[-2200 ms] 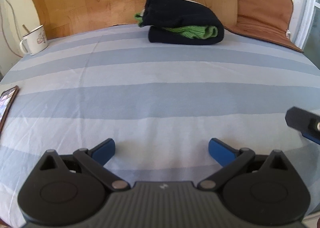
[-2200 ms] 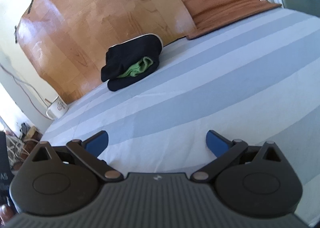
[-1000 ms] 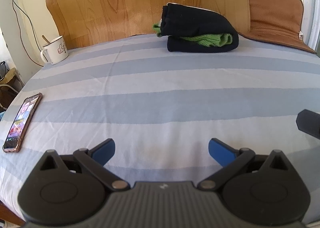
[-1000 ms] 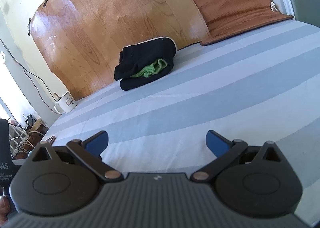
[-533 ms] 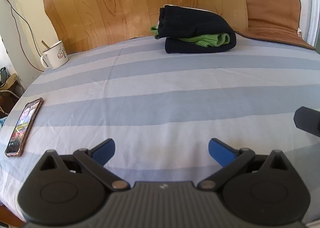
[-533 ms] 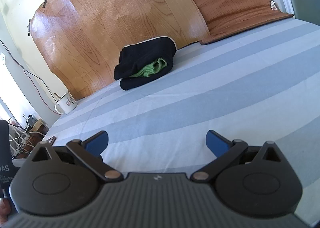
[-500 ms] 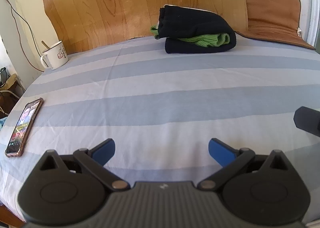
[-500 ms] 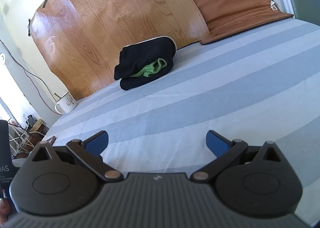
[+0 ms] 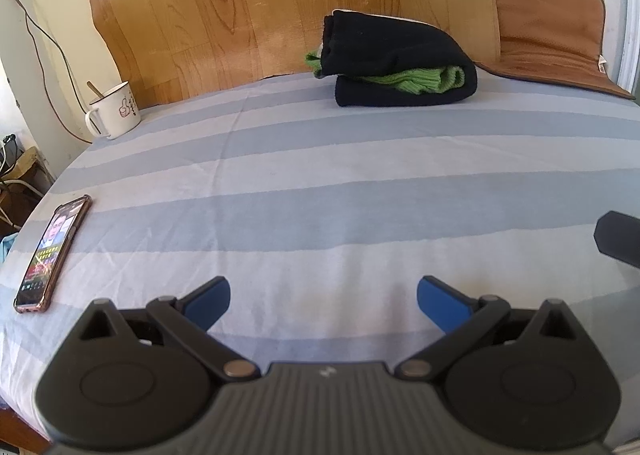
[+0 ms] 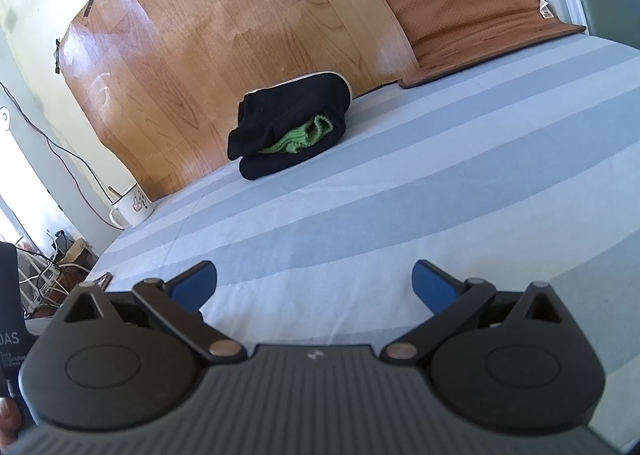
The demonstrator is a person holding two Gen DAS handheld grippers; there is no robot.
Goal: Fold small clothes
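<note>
A folded black garment (image 9: 396,55) with green knit (image 9: 416,81) showing inside its fold lies at the far edge of the blue-striped bed sheet (image 9: 320,183), against the wooden board. The right wrist view shows the same folded black garment (image 10: 288,127), far ahead. My left gripper (image 9: 323,297) hovers low over the near part of the sheet, open, with nothing between its blue pads. My right gripper (image 10: 314,281) is also open and empty above the sheet. A dark part of the right gripper (image 9: 620,233) pokes in at the right edge of the left wrist view.
A white mug (image 9: 114,111) with a spoon stands at the far left of the bed. A phone (image 9: 50,255) with a lit screen lies near the left edge. A brown cushion (image 9: 552,27) leans at the far right. Cables and clutter (image 10: 52,267) sit beyond the left bed edge.
Both grippers have pulled back and risen slightly from the folded pile, bringing the phone and mug into view. Over the last half second almost nothing has moved. Both stay open.
</note>
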